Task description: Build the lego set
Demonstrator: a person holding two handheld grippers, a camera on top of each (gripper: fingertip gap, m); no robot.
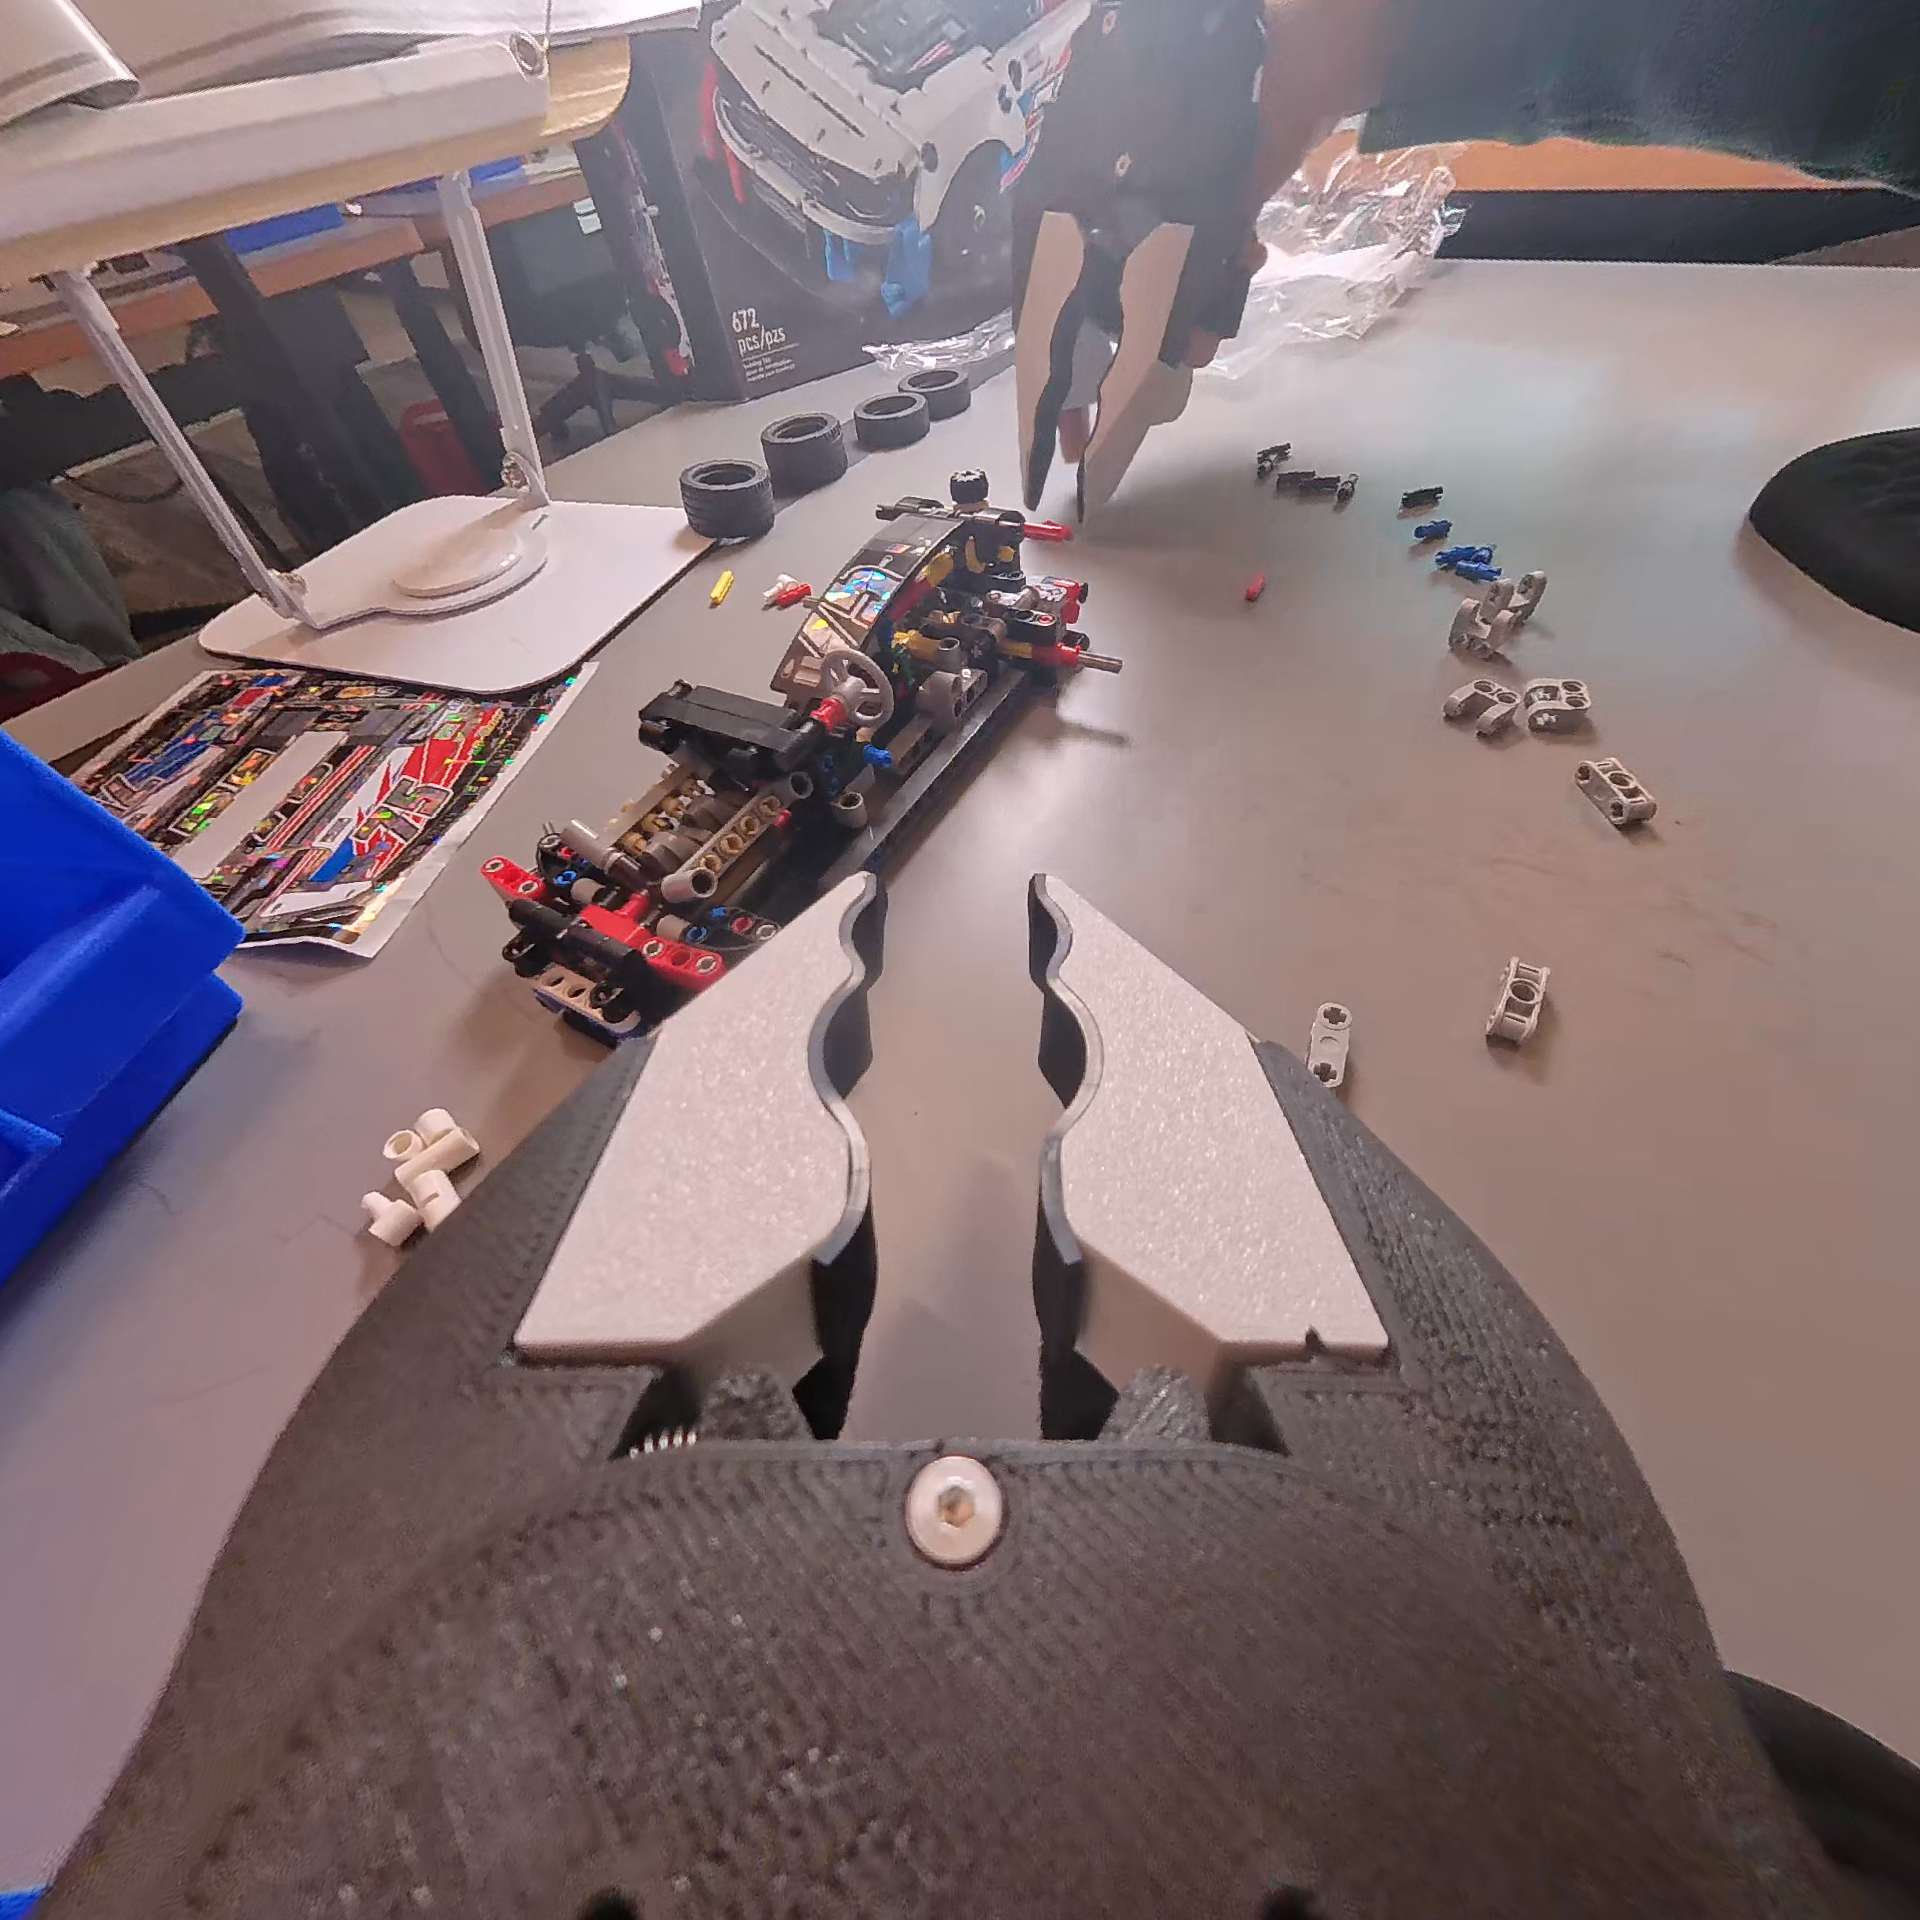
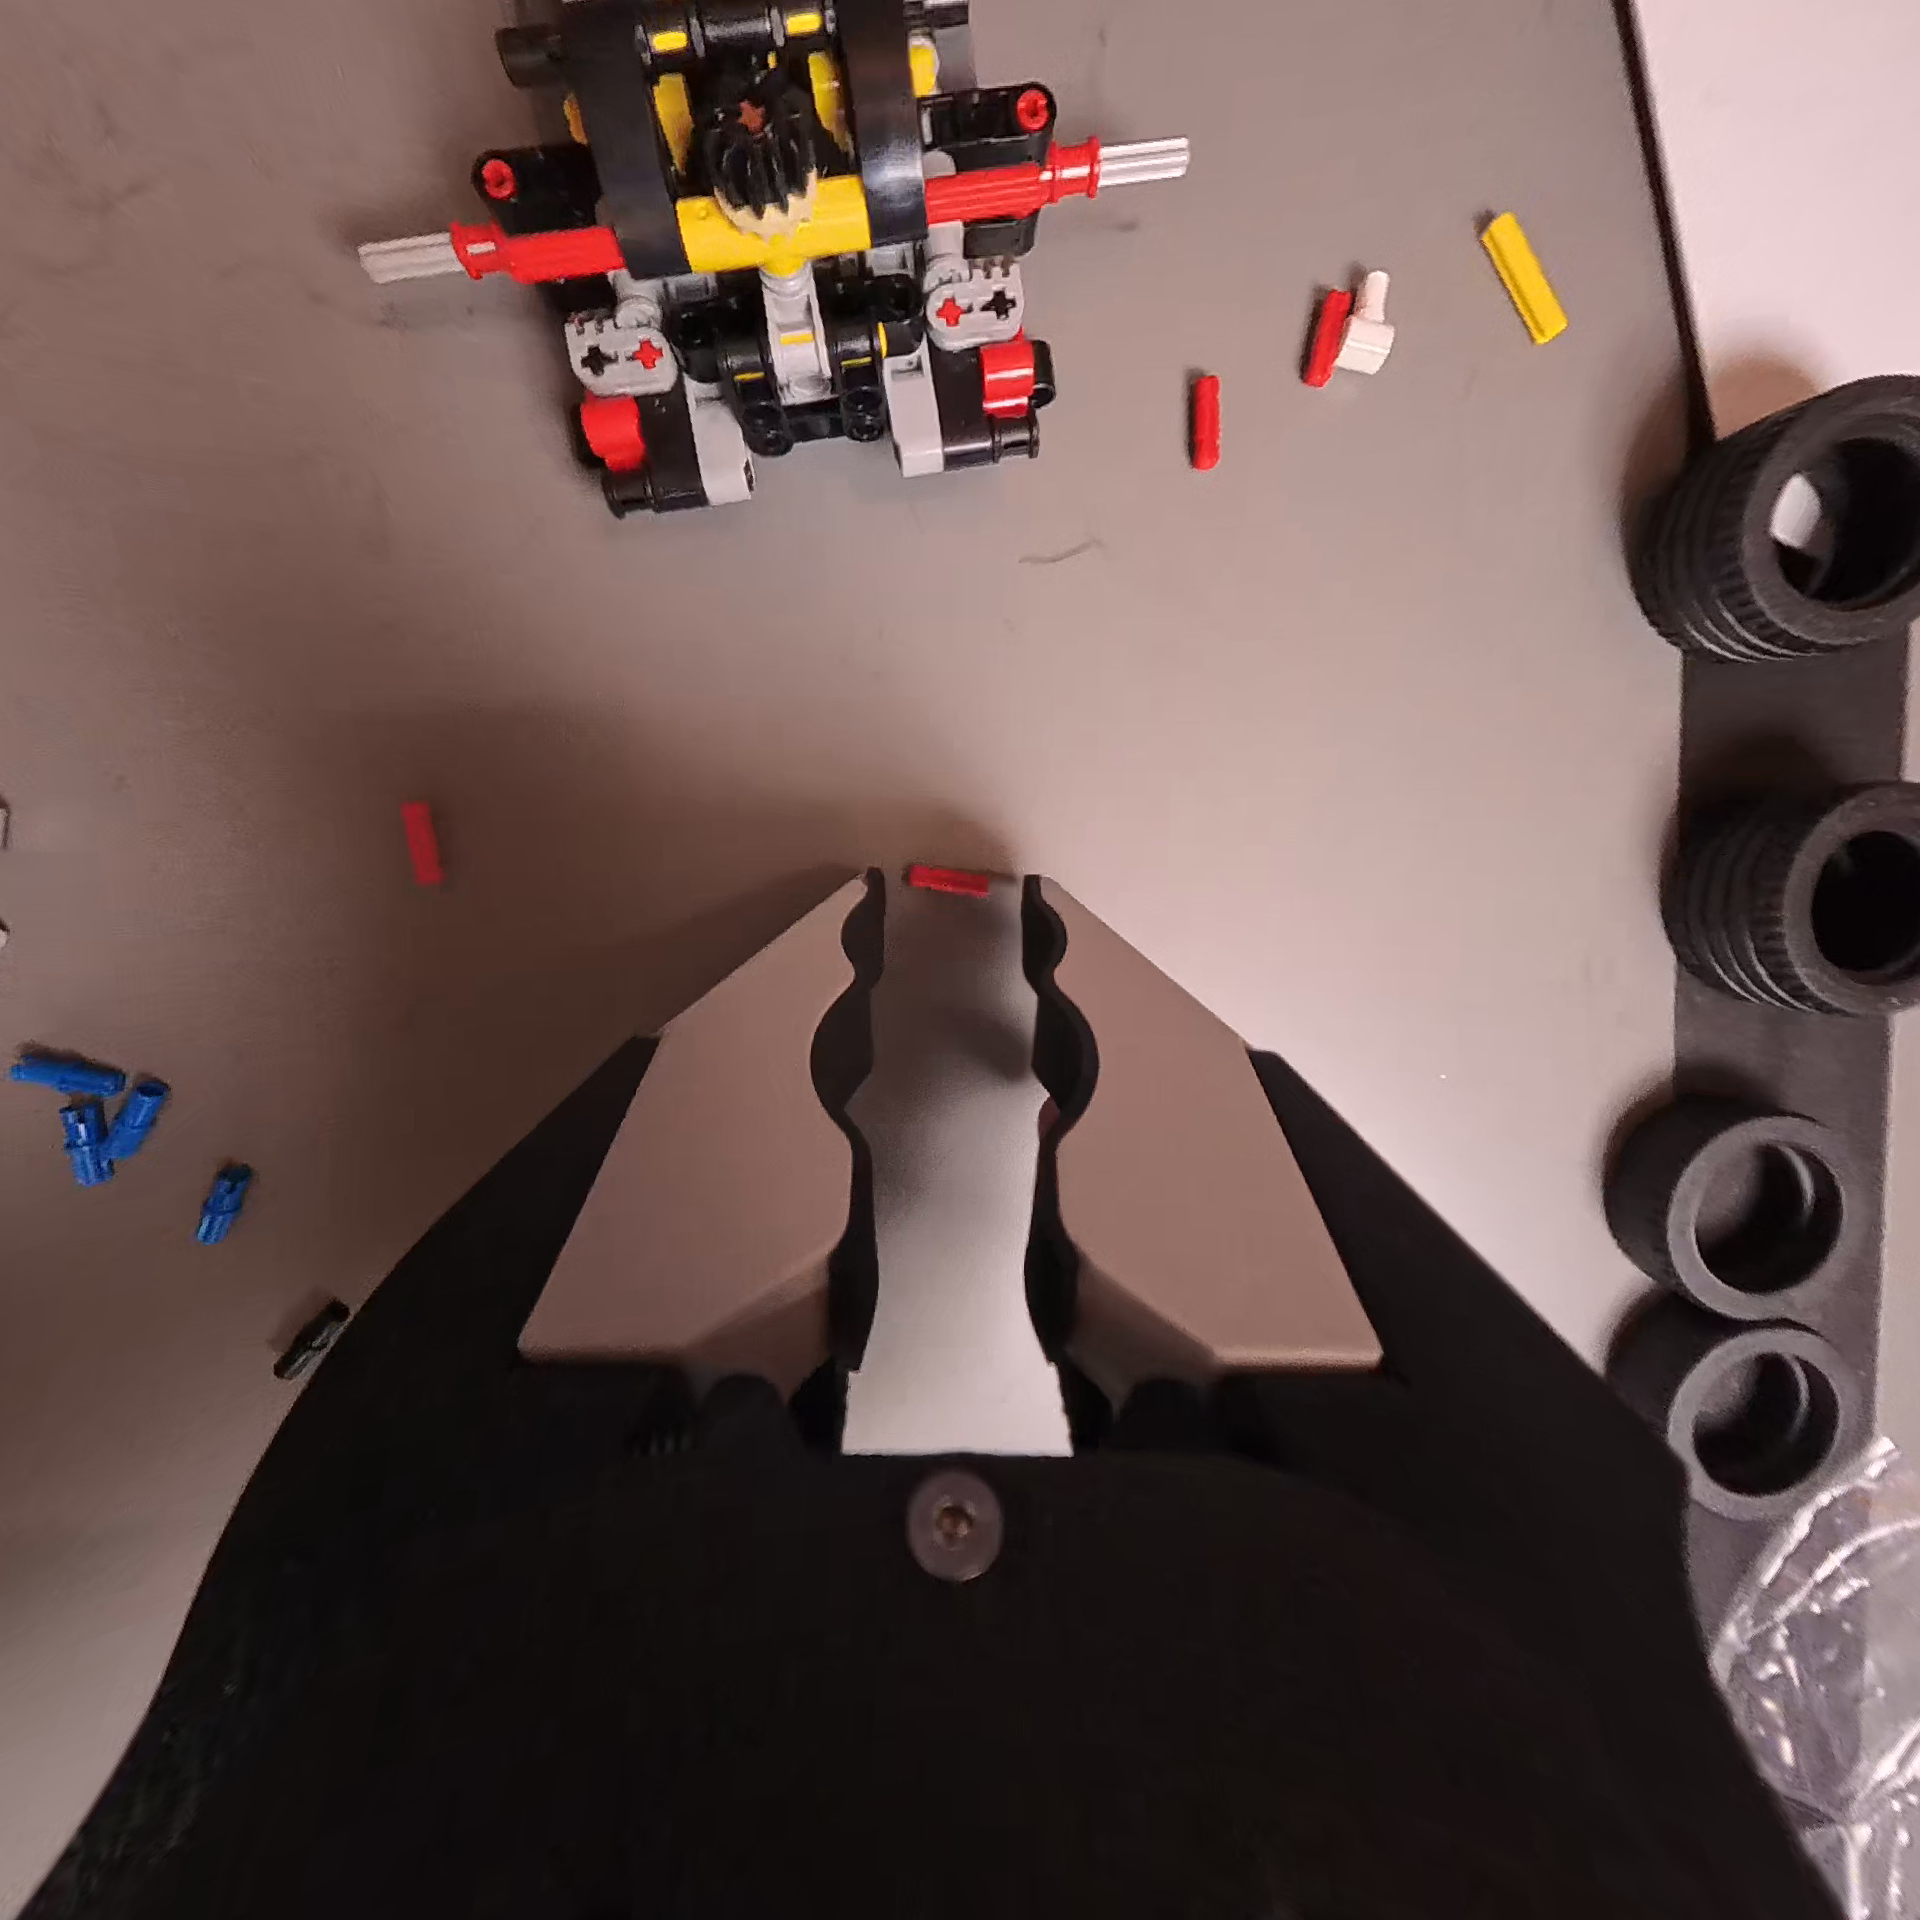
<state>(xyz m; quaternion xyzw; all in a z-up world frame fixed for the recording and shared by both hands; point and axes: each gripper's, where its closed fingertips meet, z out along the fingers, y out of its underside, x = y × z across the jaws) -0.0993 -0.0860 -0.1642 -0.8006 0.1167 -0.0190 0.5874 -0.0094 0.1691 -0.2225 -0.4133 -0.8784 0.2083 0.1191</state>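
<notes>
Writing first: the dark cardboard set box (image 1: 831, 208) standing at the far edge of the grey table (image 1: 1351, 831) has a white race car pictured on it and a small block of white print low on its front, and the glossy holographic sticker sheet (image 1: 322, 800) left of the model is covered in printed graphics. No brand mark on either pair of tongs that I can make out.

Half-built black, red and yellow lego car chassis (image 1: 831, 727) lies lengthwise in the middle of the table. Four black rubber tyres (image 1: 821, 447) sit in a row between the chassis and the box.

Left tongs (image 1: 951, 904) are held low, just above the table at the near end of the chassis, pointing along it, released with a clear gap and nothing in them.

Right tongs (image 2: 951, 883) come down steeply from above, tips close to the table just past the far end of the chassis, also released. A small red pin (image 2: 948, 881) lies on the table right between the tips, not gripped. Loose blue pins (image 2: 94, 1112) and grey connector pieces (image 1: 1507, 707) are scattered to the chassis's right.
</notes>
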